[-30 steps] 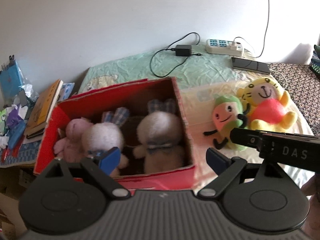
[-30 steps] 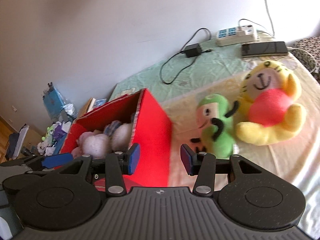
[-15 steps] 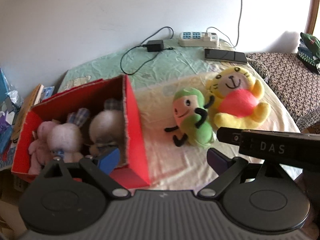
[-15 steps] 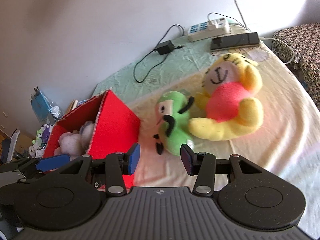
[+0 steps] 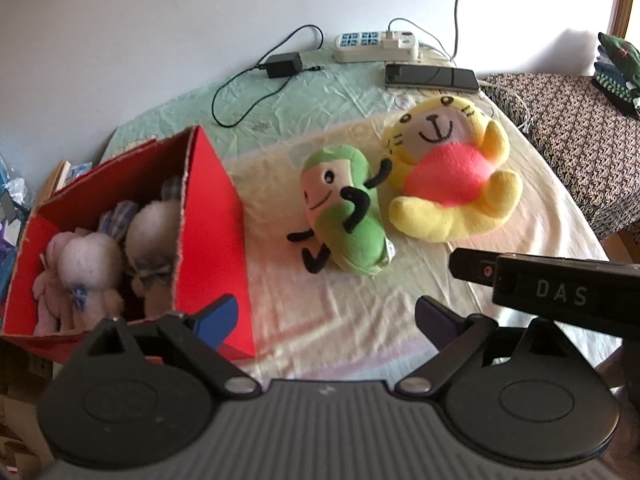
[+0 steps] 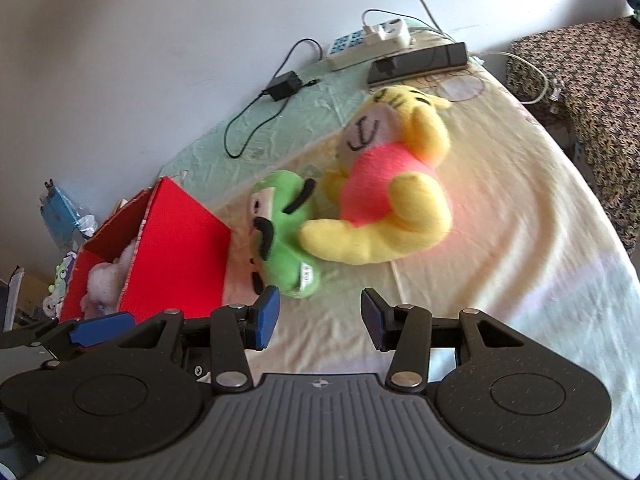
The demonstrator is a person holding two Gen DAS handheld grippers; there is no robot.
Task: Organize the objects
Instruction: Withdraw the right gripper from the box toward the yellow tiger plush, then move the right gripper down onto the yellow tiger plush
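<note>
A green plush [image 5: 344, 216] [image 6: 286, 232] lies on the bed beside a yellow tiger plush [image 5: 448, 172] [image 6: 384, 192] with a pink belly. To their left stands a red box [image 5: 212, 216] [image 6: 180, 248] holding pale bunny plushes [image 5: 148, 240] and a pink plush [image 5: 50, 276]. My left gripper [image 5: 326, 318] hovers short of the green plush, its jaws opening with nothing between them. My right gripper [image 6: 320, 316] is open and empty, close in front of the green plush. The right gripper's body shows at the right of the left wrist view.
At the back of the bed lie a power strip [image 5: 376, 44], a black adapter [image 5: 284, 65] with cable, and a phone [image 5: 432, 76]. A patterned cloth surface [image 5: 576, 128] sits to the right. Books and clutter [image 6: 60, 216] are left of the box.
Both grippers have moved right, away from the red box and toward the two plushes on the bed, and dropped a little. The left jaws have spread slightly wider.
</note>
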